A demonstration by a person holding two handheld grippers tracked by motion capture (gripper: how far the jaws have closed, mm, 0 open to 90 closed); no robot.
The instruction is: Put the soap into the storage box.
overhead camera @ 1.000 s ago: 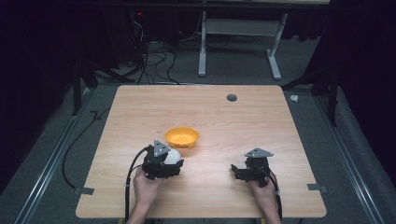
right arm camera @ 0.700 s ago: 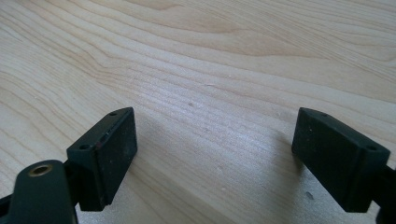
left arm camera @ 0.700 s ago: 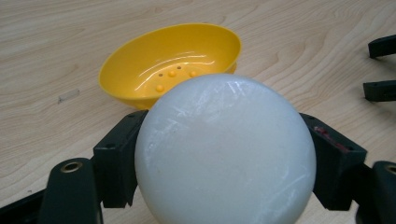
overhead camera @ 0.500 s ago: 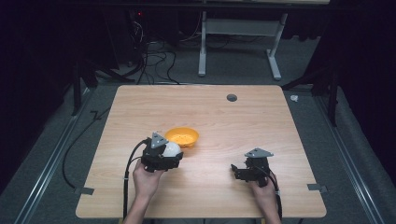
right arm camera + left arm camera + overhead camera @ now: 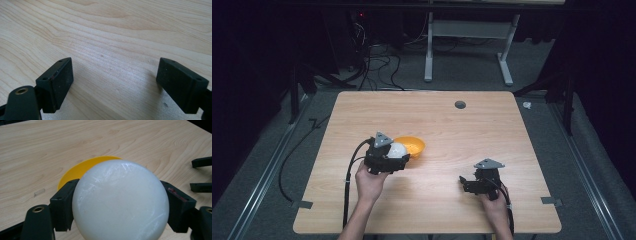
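Two black jaws of the left gripper [image 5: 120, 202] pressed tight on each side of a smooth, round, white ball [image 5: 120, 200], one pad on its left and one on its right. Ball held up off the table, just at the near edge of a shallow, round, orange plastic bowl [image 5: 82, 170]. No words or marks to read on the ball, just faint scuffs and shine. No writing on the bowl either.

Seen from the high view: left gripper [image 5: 398, 156] with the white ball [image 5: 398, 149] in front of it, touching or just over the near left rim of the orange bowl [image 5: 413, 145]. Hard to tell which. Grey three-cornered plate on top of the gripper, black cable hanging down to the left hand [image 5: 369, 181].

Right gripper [image 5: 115, 82] with jaws spread wide apart and nothing between them, only bare wood. Low over the pale wooden table [image 5: 112, 30], pointing down at it. In the high view, right gripper [image 5: 466, 183] well apart from the bowl, near the front right of the table [image 5: 482, 135], held by the right hand [image 5: 494, 204].

Farther out: a small dark round hole [image 5: 460, 105] near the back edge of the table. Grey floor [image 5: 272, 165] around the table, with no labels to read anywhere.
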